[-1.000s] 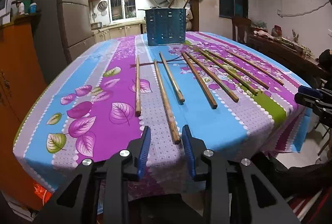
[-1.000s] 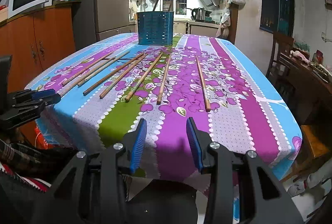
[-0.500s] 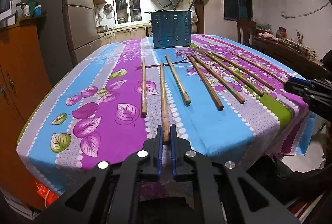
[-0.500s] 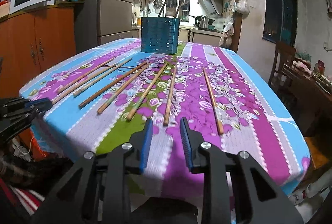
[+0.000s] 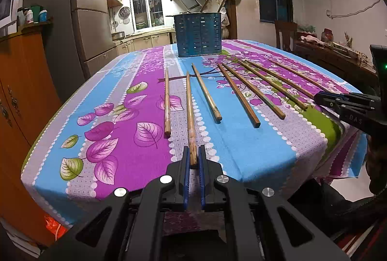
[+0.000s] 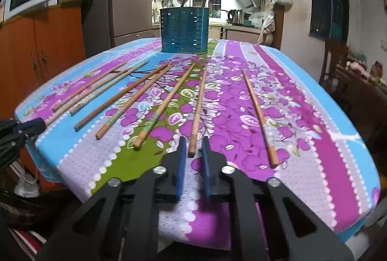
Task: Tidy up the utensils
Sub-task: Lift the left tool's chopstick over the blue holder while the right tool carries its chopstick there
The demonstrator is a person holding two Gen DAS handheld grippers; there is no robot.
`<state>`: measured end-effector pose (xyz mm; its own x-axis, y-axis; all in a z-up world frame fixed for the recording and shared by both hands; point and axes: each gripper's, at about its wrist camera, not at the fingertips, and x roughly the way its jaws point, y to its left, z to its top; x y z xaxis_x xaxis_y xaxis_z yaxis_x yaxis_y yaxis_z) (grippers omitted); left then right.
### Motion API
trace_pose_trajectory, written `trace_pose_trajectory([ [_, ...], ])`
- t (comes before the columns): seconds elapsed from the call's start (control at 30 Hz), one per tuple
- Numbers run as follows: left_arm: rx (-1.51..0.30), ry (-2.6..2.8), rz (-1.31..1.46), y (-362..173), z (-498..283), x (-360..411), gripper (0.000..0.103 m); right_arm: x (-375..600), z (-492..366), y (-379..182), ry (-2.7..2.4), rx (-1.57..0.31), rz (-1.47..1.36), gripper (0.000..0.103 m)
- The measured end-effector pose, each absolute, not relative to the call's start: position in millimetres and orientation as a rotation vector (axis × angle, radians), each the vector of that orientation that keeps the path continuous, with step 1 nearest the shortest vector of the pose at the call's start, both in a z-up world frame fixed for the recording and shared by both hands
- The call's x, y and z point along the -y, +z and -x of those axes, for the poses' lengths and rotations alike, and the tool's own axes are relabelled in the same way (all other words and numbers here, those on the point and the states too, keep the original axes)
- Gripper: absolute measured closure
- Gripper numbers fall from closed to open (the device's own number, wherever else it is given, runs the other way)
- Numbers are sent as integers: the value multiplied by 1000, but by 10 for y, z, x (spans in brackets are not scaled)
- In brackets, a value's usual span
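The chopsticks lie in a loose row on the flowered tablecloth [image 5: 125, 82]. Their near ends sit close to the table's front edge, and the blue holder [image 5: 198, 35] stands well behind their far ends.

On the left, the left gripper [image 5: 192, 157] is closed tight on the near end of the left-hand chopstick [image 5: 189, 111], the second in the row. Both blue pads press its sides, and the rest of its length lies on the cloth. Its long axis runs straight away from the gripper, with the thin tip toward the holder and the thicker butt in the grip.

These sticks look like light, stiff wood with worn, dull surfaces, so they are unlikely to bend or break. Being thin and round, one may roll or swing if it is pinched only at the very end. A hold slightly further in from the butt would likely steady it for tipping upright into the holder.

On the right, the right gripper [image 6: 193, 148] has just been closing around the butt of the right-hand chopstick [image 6: 199, 101], second from that end. The stick sits between the jaws, but a gap shows on each side, so the pads do not yet press it. It also points at the holder, leaning only slightly.
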<state>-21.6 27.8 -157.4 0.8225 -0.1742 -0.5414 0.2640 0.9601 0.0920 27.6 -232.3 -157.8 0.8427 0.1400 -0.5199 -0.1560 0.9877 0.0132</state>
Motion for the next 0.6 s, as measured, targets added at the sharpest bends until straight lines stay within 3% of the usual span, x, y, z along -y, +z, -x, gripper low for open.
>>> trace_pose_trajectory([
  [0.33,-561,-236,-170,-1571,214,-274,95,2411,-207,-1537,157,-513,-62,98],
  [0.6,-522,-229,-157,-1400,246,-346,95,2514,33,-1096,126,-420,-48,98],
])
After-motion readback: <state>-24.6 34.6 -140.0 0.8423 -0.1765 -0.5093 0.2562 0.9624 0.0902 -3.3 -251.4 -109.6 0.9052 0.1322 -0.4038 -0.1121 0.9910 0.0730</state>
